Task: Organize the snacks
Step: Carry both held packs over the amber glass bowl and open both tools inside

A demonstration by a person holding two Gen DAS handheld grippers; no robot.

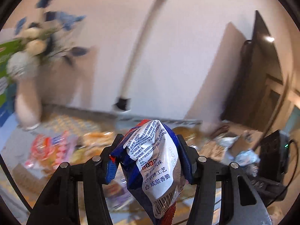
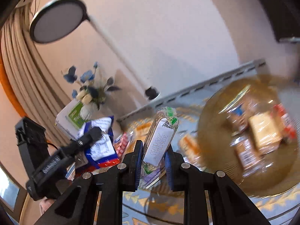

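Two grippers each clamp a snack above the patterned table (image 2: pixel 165 204): the left gripper (image 1: pixel 148 150) squeezes a crumpled blue, white and red foil snack packet (image 1: pixel 155 161), while the right gripper (image 2: pixel 152 150) pinches a slim white-and-green wrapped bar (image 2: pixel 161 138) near the round amber bowl (image 2: pixel 211 131) of packets.

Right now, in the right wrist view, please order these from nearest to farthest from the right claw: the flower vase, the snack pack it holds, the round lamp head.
1. Snack pack: clamped in the right claw.
2. Flower vase: upper left, on the table by the wall.
3. Round lamp head: top left, highest above the table.
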